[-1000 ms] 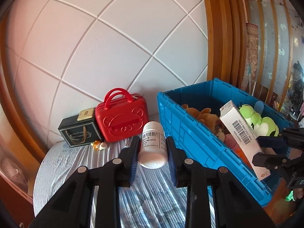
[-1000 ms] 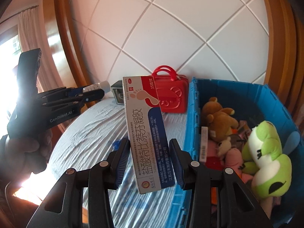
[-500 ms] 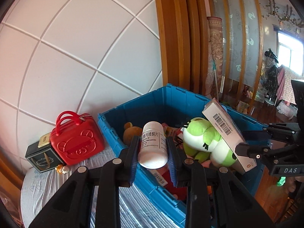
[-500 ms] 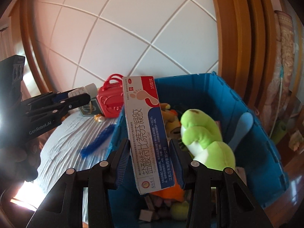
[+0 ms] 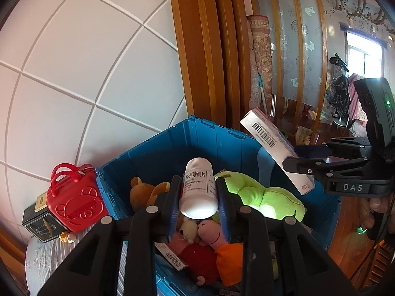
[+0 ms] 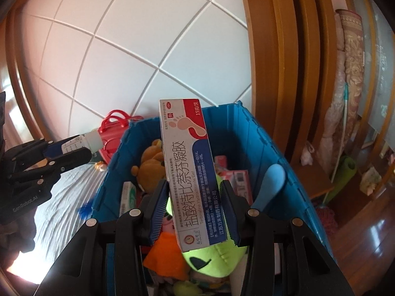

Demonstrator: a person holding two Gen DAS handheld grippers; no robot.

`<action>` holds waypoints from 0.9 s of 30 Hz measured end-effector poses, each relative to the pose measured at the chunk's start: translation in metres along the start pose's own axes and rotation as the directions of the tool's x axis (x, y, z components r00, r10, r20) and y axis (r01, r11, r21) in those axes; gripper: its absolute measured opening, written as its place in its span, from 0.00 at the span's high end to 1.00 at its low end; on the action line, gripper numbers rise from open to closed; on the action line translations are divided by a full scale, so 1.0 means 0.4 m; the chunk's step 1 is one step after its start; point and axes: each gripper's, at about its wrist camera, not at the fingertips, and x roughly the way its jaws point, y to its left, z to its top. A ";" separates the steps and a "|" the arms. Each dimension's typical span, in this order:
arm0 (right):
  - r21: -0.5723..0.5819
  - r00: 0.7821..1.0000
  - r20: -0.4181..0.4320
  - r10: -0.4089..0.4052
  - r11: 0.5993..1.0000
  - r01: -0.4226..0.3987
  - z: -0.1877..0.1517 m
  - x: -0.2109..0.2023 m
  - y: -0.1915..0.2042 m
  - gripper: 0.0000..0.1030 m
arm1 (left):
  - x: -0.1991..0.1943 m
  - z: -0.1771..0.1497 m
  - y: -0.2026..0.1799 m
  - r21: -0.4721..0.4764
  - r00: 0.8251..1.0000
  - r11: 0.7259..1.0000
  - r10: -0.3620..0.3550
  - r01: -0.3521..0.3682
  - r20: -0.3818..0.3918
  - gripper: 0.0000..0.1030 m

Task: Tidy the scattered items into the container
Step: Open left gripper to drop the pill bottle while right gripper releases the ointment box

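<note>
Bottle (image 5: 198, 188) gripped, box (image 6: 195, 172) gripped, seemingly over bin (image 5: 158, 153)

White pill bottle (image 5: 199, 189): "Glurenorm", Chinese label. Right gripper (image 5: 295, 156) body: "DAS". Left gripper (image 6: 91, 149) body: "GenRobot.AI". Ointment box (image 6: 192, 170): "Terbinafine Hydrochloride Gel", Chinese title, "15"; barcode on side, digits unreadable.

Table with pale striped cloth (image 5: 47, 259); on it: blue crate (image 5: 153, 153), red case (image 5: 74, 199), black box (image 5: 42, 224), small yellow trinket (image 5: 66, 236), blue feathery thing (image 6: 84, 209).
</note>
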 end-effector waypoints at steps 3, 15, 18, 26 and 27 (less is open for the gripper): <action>0.003 1.000 -0.006 -0.003 1.000 0.003 0.015 0.023 -0.034 0.59 | 0.017 0.003 -0.005 0.001 1.000 1.000 0.002 -0.002 -0.010 0.74; -0.018 0.999 -0.033 0.007 1.000 -0.007 0.075 0.128 -0.096 0.59 | 0.089 -0.001 0.004 -0.013 0.998 1.000 0.016 -0.017 -0.064 0.74; -0.019 0.999 -0.039 0.011 1.000 -0.012 0.083 0.153 -0.098 0.59 | 0.106 -0.001 0.007 -0.017 0.997 1.000 0.016 -0.017 -0.076 0.74; 0.005 1.000 -0.007 -0.005 1.000 0.005 0.099 0.181 -0.104 0.02 | 0.127 0.004 0.037 -0.097 0.996 0.995 0.026 -0.034 -0.091 0.13; 0.010 1.000 0.001 -0.010 1.000 0.010 0.101 0.180 -0.104 0.01 | 0.121 0.000 0.042 -0.109 0.997 0.993 0.030 -0.038 -0.077 0.09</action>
